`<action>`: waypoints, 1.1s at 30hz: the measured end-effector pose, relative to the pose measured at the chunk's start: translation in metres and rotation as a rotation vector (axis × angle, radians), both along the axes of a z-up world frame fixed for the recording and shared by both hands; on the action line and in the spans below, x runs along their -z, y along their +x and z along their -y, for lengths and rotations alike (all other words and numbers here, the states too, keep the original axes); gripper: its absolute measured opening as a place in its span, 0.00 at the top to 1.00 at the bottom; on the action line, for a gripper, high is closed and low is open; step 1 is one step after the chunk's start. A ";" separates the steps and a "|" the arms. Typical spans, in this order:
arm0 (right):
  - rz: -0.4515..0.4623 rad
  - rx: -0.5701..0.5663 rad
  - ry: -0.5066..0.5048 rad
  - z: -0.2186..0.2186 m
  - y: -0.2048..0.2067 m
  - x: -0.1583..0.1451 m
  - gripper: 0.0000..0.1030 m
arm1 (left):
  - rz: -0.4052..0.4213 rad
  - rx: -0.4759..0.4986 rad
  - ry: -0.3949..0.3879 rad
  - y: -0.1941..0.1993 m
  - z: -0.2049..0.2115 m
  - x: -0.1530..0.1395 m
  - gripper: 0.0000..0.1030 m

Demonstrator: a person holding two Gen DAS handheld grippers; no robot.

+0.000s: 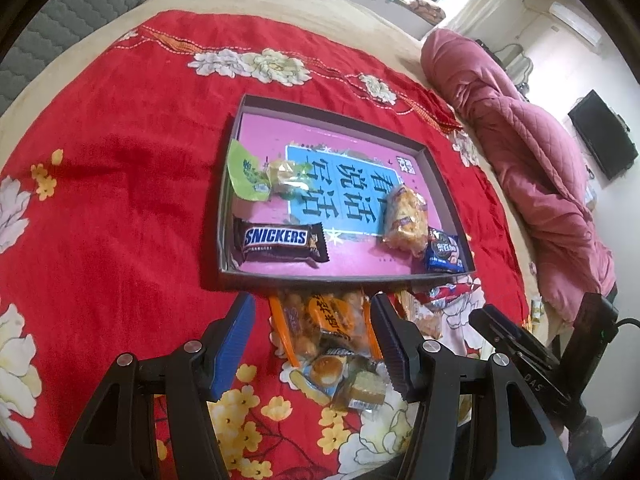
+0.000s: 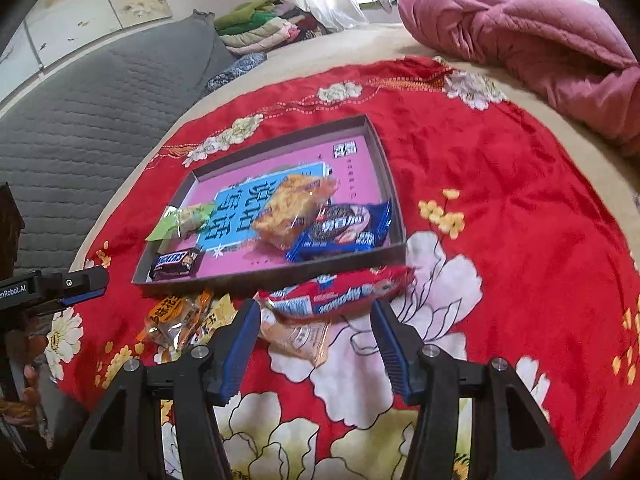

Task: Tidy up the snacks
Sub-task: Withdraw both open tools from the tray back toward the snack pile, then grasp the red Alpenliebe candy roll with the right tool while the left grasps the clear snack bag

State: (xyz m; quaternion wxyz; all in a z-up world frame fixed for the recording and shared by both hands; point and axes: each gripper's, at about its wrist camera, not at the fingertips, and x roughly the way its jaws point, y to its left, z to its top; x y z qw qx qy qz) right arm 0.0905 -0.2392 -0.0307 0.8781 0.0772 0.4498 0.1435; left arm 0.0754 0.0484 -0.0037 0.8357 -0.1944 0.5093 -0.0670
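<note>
Left wrist view is showing the left tongs [image 1: 312, 344] hanging released over the loose heap of snacks [image 1: 332, 344] on the red floral blanket [image 1: 120, 208], pads standing either side of an orange peanut packet [image 1: 328, 316] without pressing on it. Just beyond the heap the shallow box tray [image 1: 348, 278] is lying, its near wall facing the tongs, already holding a Snickers bar [image 1: 280, 242], a green-wrapped sweet [image 1: 248, 178], a clear-wrapped pastry [image 1: 404, 220] and a blue Oreo pack [image 1: 444, 254].

Over on the right wrist view, the right tongs [image 2: 314, 338] are also sitting released, nothing gripped, with the red biscuit pack [image 2: 340, 290] lying crosswise just ahead of the tips, its long axis running side to side along the tray's near wall [image 2: 272, 278]. A small clear orange-edged packet [image 2: 300, 338] is lying between the pads, untouched.

By the look of it, the right hand is nearer the red pack, the left nearer the peanut packet. The tray's far half is showing bare pink floor, so that is likely the room to aim for; the near wall needs clearing on the lift. The pink quilt [image 2: 540, 40] is lying well apart.
</note>
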 end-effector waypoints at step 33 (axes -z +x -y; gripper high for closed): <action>-0.173 0.162 0.252 0.028 0.025 0.042 0.45 | -0.192 -0.022 -0.257 0.010 -0.007 0.075 0.40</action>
